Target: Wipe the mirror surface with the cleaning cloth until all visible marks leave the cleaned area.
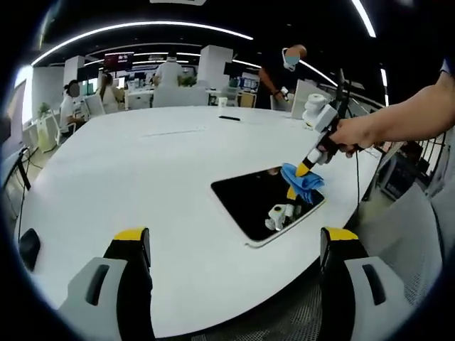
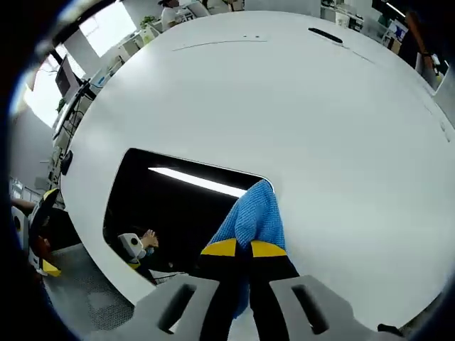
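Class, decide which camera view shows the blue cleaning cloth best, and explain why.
The right gripper view: the blue cleaning cloth is close and large, pinched in the right claw against the mirror. The left gripper view shows it small and distant.

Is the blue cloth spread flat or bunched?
Bunched: the cloth hangs crumpled from the shut right gripper, touching the mirror.

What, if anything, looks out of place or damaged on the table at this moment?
Nothing stands out. The mirror lies flat near the white table's edge, uncracked, and the right gripper presses the blue cloth onto it. The left gripper is open.
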`<state>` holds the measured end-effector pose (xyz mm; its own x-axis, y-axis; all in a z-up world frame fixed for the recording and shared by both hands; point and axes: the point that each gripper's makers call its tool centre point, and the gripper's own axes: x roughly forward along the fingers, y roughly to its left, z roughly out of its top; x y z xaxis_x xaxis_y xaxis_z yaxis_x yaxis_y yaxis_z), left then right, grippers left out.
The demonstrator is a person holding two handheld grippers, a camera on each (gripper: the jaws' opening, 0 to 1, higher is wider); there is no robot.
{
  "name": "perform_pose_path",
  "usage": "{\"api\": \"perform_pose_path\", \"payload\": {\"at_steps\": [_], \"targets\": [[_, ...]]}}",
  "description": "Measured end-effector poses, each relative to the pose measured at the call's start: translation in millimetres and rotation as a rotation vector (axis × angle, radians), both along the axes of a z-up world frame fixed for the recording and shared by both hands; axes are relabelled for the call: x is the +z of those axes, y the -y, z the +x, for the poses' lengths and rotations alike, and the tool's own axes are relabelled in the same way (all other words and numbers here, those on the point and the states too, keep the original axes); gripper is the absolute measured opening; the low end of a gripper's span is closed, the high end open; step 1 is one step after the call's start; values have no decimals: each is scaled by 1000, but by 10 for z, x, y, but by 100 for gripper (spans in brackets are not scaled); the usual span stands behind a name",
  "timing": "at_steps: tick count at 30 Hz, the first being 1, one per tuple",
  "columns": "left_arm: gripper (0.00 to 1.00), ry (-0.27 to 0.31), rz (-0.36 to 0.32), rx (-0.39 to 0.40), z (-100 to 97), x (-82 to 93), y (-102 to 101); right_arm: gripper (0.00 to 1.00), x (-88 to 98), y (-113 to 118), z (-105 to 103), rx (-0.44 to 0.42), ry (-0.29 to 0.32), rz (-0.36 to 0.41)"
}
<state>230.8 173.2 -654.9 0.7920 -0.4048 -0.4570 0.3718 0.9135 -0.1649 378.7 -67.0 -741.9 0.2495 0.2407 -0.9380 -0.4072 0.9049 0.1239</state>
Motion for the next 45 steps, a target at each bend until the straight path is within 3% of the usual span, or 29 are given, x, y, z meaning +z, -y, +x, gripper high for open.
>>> {"api": "perform_pose_path", "payload": {"at_steps": [23,36,38,45], "targets": [[99,6,-3,12,-4,15,-24,0,3,-47,480,33,14,-34],[99,9,17,46,52,12,-58,0,55,-51,400,25,29,-24],[99,24,54,42,38,7,-88,0,43,-56,429,87,55,-18],[99,16,62,13,7,-27,-76,0,310,122,330,45,77,31]]}}
